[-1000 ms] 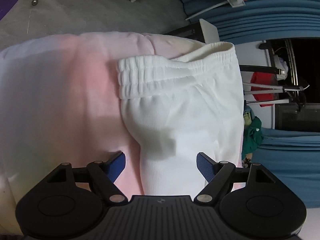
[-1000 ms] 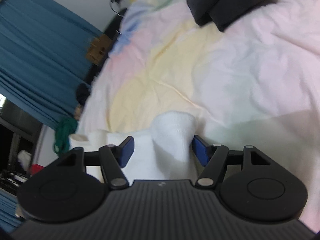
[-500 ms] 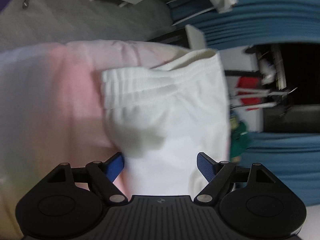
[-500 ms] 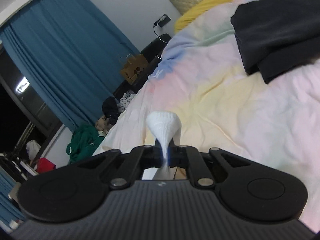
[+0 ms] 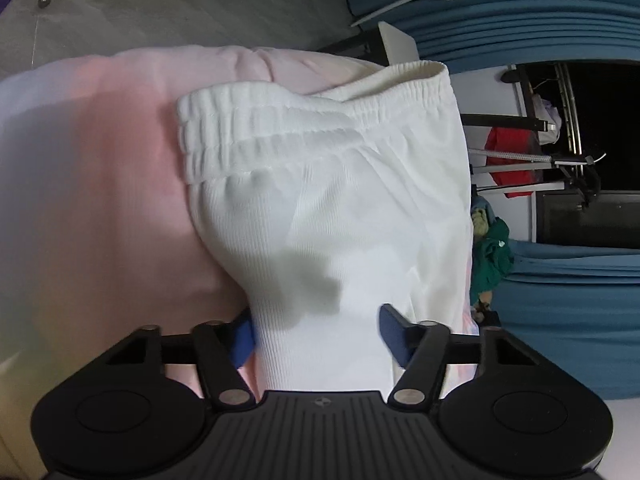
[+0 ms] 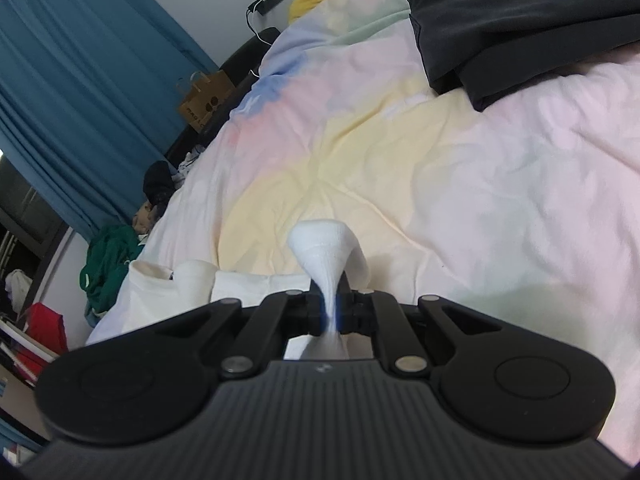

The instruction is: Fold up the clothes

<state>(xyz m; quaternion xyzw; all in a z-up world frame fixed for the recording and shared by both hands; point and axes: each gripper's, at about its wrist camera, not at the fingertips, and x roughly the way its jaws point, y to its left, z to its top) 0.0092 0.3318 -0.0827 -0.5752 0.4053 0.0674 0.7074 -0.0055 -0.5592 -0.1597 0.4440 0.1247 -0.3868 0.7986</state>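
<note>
Left wrist view: the left gripper (image 5: pixel 316 330) stands wide, its blue pads either side of ribbed white knit trousers (image 5: pixel 332 200) lying on a soft pastel quilt (image 5: pixel 100 200), elastic waistband far ahead.

Right wrist view: the right gripper (image 6: pixel 331 311) pinches a white trouser fold (image 6: pixel 324 252), bunched above the fingers; a black garment (image 6: pixel 520 12) lies far ahead.

Both my feeds are evenly lit by soft indoor light, without glare. On the left feed a soft dark shadow (image 5: pixel 308 280) falls across the white trousers (image 5: pixel 332 200), and the bed cover (image 5: pixel 100 184) at left blurs. Fisheye bending curves the blue curtains (image 6: pixel 80 92) at the edges.
</note>
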